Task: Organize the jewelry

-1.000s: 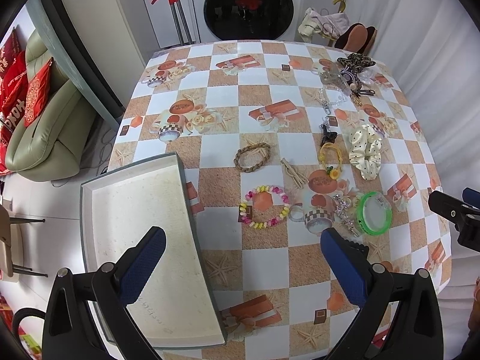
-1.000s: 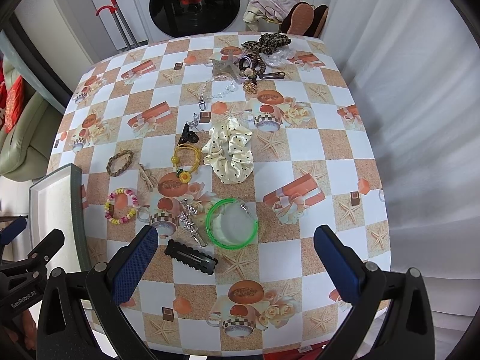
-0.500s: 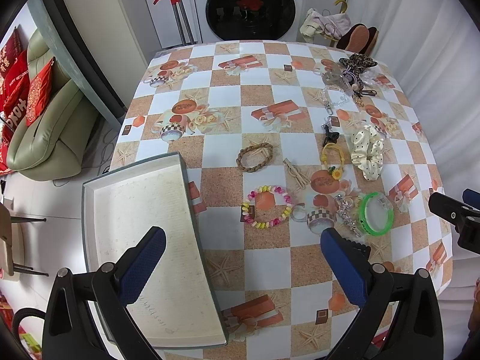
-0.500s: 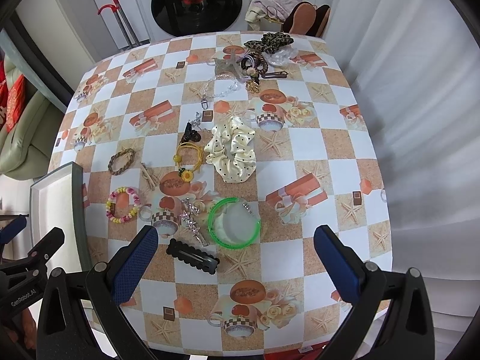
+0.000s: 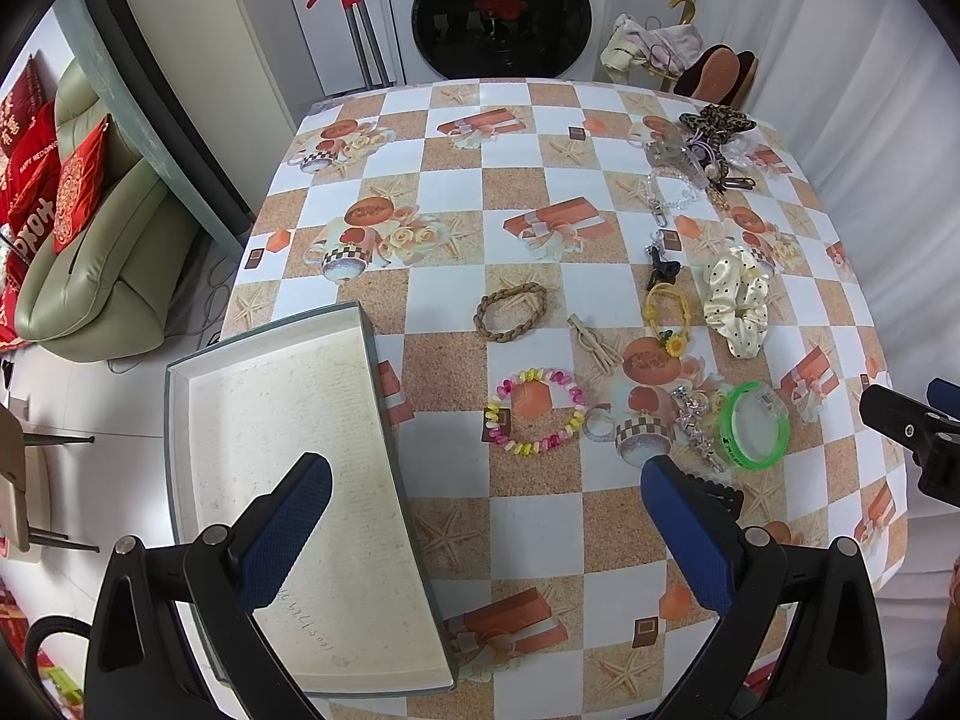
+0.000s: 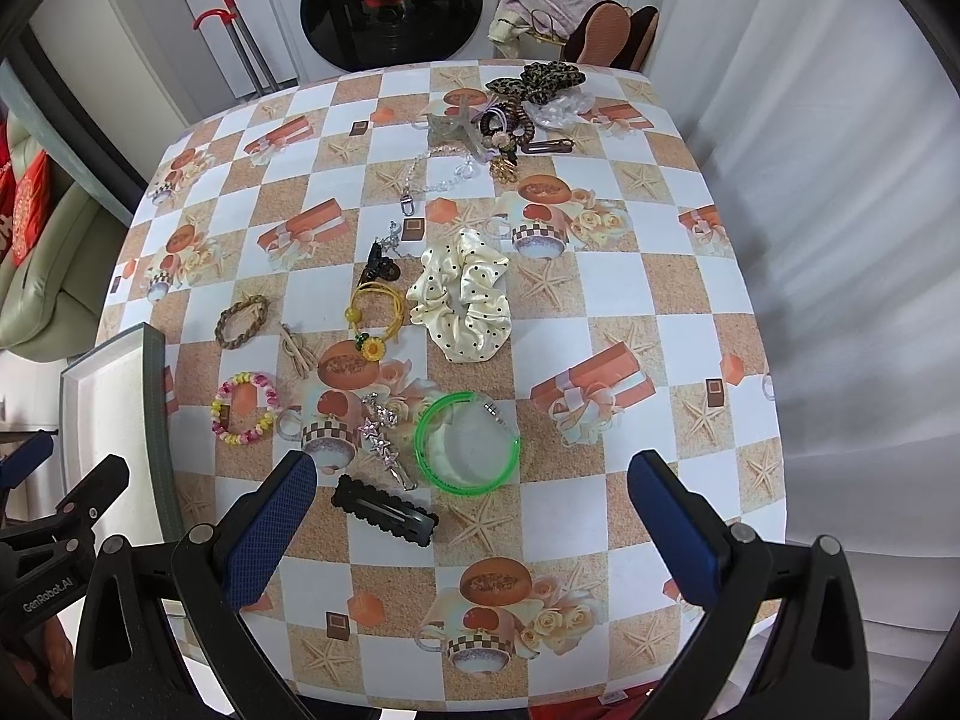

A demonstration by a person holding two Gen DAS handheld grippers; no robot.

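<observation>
- Both tongs gape wide and carry nothing: left tongs (image 5: 486,519) hover over the near edge of the tabletop (image 5: 456,180), right tongs (image 6: 471,519) hover near the black snap clip (image 6: 384,511).
- Zero pieces sorted yet, judging by the layout; this looks like the very start, choosing a first pick.
- Grey tray (image 5: 180,420) sits at the tabletop's left near corner, overhanging the edge a bit. Inside: nothing, only a stained pale liner with some handwriting.
- Landmark = green bangle (image 6: 467,444). Just left of it, touching or nearly so, a silver flower clip (image 6: 381,432). Black snap clip just nearer than that.
- Further left of the bangle, toward the tray: pastel bead bracelet (image 5: 536,411), closest piece to the tray. Beyond it a braided brown bracelet (image 5: 510,312) and a small beige clip (image 5: 594,343).
- Beyond the bangle: yellow sunflower hair tie (image 6: 373,315), cream dotted scrunchie (image 6: 465,301), small black claw clip (image 6: 378,264).
- Far beyond the bangle: tangled pile with a leopard scrunchie (image 6: 543,79), a clear bead chain (image 6: 435,171) trailing from it.
- Doing it well, my guess: left tongs take the bead bracelet first, short trip to the tray. Pinch one side of the loop, come down steep, lift clear before moving.
- Right tongs should start with the snap clip or the bangle; the flat clip needs a low edge grip.
- Leave the tangled pile for last; a pinch there could drag neighbours.
</observation>
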